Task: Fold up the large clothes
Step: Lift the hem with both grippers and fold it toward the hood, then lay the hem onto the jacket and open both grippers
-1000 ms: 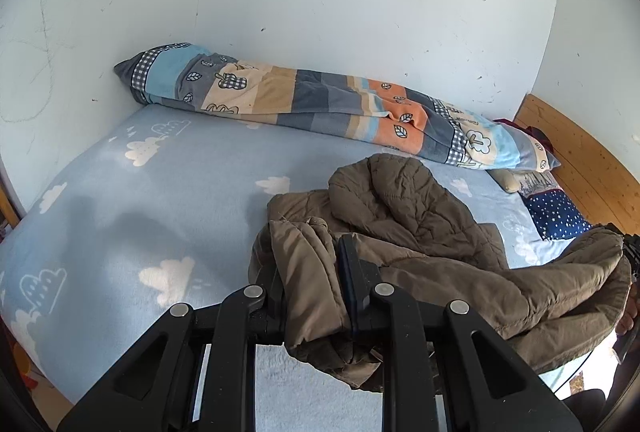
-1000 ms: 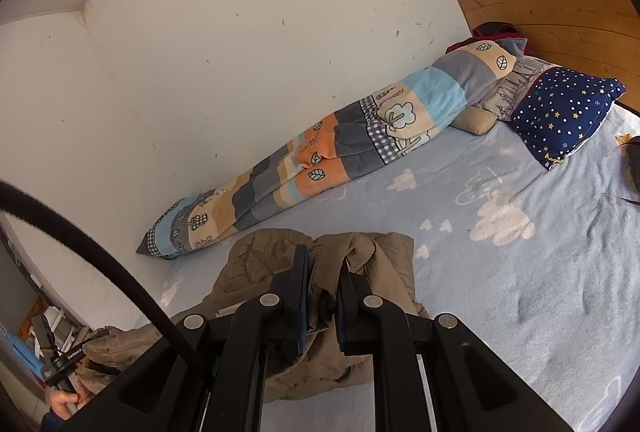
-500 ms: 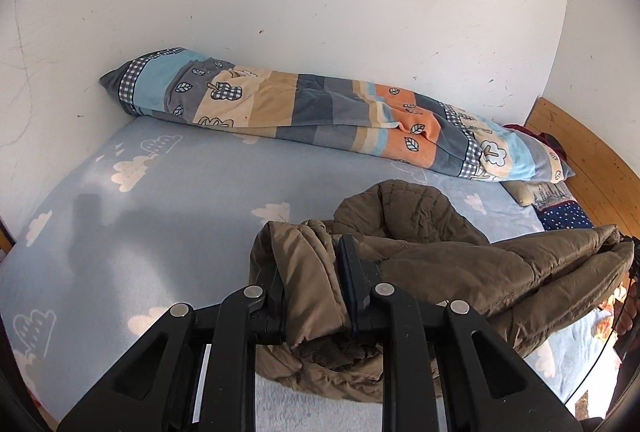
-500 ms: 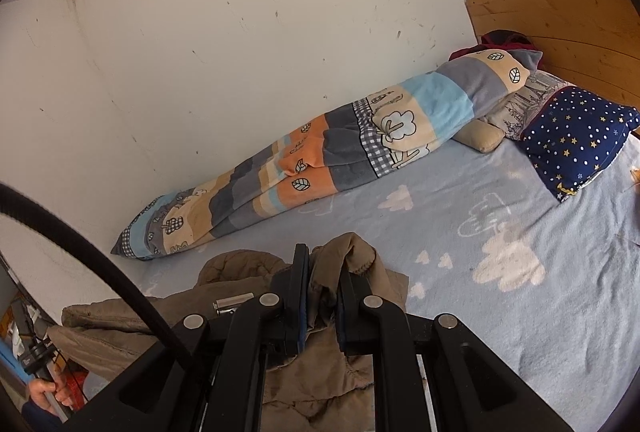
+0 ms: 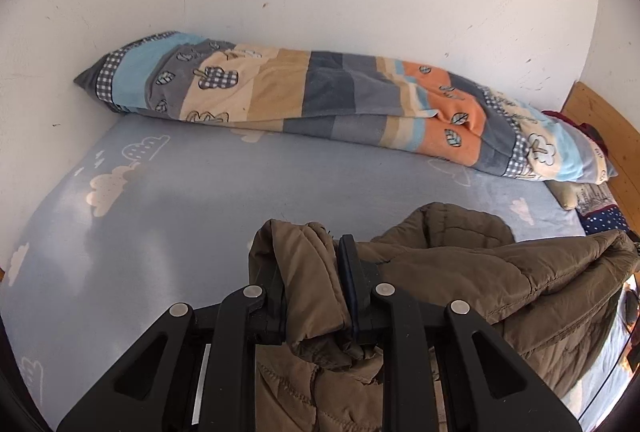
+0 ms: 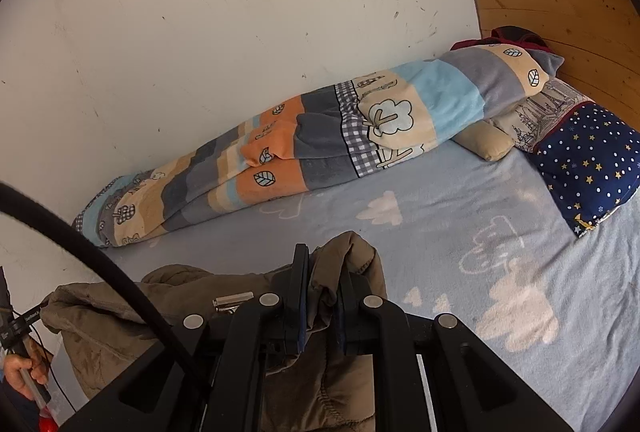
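A brown quilted jacket (image 5: pixel 480 272) hangs stretched between my two grippers above the light blue bed sheet (image 5: pixel 200 212). My left gripper (image 5: pixel 312 264) is shut on a bunched edge of the jacket, with fabric spilling over and below the jaws. My right gripper (image 6: pixel 322 272) is shut on the other end of the jacket (image 6: pixel 132 308), which sags off to the left. The hood bulges up in the middle in the left wrist view. The lower part of the jacket is hidden under the grippers.
A rolled patchwork blanket (image 5: pixel 340 104) lies along the white wall and also shows in the right wrist view (image 6: pixel 320 148). A star-print navy pillow (image 6: pixel 588 160) and a beige pillow (image 6: pixel 488 144) lie by the wooden headboard (image 6: pixel 560 20). A black cable (image 6: pixel 100 264) crosses left.
Both grippers have lifted the jacket up off the bed and pulled it taut between them. The jacket's body no longer lies heaped on the sheet.
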A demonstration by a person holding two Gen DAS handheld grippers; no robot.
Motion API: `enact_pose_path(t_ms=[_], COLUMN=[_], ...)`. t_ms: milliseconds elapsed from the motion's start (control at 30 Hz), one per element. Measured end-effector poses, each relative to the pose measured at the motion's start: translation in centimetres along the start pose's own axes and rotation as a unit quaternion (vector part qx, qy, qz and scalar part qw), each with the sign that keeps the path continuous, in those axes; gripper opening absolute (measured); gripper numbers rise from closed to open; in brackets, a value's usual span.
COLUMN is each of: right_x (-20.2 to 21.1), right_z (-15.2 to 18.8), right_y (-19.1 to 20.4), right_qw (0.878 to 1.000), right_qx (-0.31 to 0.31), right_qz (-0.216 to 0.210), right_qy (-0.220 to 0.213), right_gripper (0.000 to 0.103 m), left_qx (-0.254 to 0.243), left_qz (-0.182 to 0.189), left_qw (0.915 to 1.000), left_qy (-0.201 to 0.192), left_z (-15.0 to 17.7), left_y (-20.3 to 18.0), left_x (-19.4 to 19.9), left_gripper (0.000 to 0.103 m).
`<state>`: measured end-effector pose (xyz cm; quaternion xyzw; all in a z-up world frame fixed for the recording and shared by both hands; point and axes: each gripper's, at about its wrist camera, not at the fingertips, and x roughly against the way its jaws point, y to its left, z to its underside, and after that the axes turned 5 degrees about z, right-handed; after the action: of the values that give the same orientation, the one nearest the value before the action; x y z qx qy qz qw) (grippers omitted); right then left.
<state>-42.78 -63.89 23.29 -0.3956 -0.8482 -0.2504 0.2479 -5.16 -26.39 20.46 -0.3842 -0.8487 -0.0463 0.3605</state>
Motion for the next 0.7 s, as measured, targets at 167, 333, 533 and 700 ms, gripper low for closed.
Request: enact_pose_path(t_ms=[167,333,533,700], right_x=[-7.1,-13.2,-13.8,-9.3], right_z=[0.2,2.3,2.6,0.6], right_y=[-1.6,-3.5,-6.9,-9.3], right_qw=[0.999,0.992,0.982,0.979], right_qx=[-0.015,-0.043,-0.139,-0.181], right_qz=[0.024,0.049,-0.001,-0.006], right_qy=[0.047,0.105,0.130,0.088], right_gripper=[0.011,0.012,0.030,0.064], left_qx=[0.020,0.053,0.162,0.224], left_qz=[-0.011,-0.002,0.061,0.033], left_qw=[0.9987,0.9957,0.9800,0.9736], left_qy=[0.044,0.076,0.098,0.030], left_z=[-0.5,0.0,-1.3,-2.5], left_y=[0.4,1.2,4.4,7.6], left_x=[-6.9,-11.3,-11.5,-7.2], left_gripper=[0.023,0.025,0.034,0.072])
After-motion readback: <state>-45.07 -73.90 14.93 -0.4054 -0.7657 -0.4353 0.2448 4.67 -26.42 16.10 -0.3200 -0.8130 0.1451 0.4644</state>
